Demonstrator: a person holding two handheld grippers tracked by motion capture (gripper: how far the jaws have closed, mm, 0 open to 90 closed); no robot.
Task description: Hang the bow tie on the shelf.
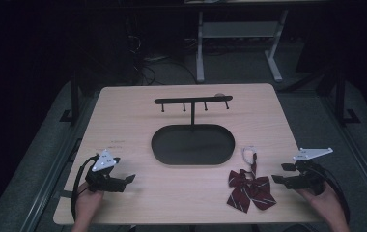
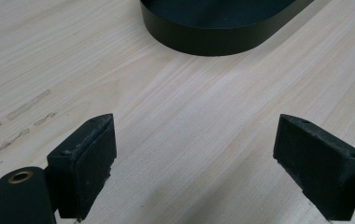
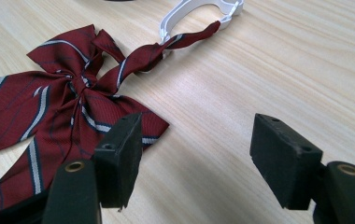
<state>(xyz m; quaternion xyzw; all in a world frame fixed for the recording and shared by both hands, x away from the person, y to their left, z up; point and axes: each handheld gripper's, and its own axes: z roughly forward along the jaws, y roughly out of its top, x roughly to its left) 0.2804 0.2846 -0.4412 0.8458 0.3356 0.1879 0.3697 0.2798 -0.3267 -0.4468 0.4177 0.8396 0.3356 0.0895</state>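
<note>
Two hands come in at the near edge of the light wood tabletop (image 1: 123,125), and each hand holds a set of tongs. The left tongs (image 1: 123,181) sit low near the left corner, held by the left hand (image 1: 87,200). In the left gripper view the left tongs (image 2: 196,158) are spread wide open, with only bare wood between the two black jaws. A few faint scuff marks (image 2: 24,116) show on the wood to the side.

The right tongs (image 1: 280,174) sit near the right corner, held by the right hand (image 1: 324,200). In the right gripper view the right tongs (image 3: 196,158) are wide open too and hold nothing.

The dark red bow tie (image 1: 249,188) with thin pale stripes lies flat on the tabletop just beside the right tongs, toward the middle. In the right gripper view the bow tie (image 3: 49,102) lies partly behind one jaw, but I cannot tell if they touch. A twisted red strap runs from the bow to a white plastic clip (image 3: 199,11) a little farther back.

Farther back, in the middle of the tabletop, stands a black oval tray (image 1: 192,145). A thin post rises from its far side and carries a black bar with four small pegs (image 1: 193,101).
</note>
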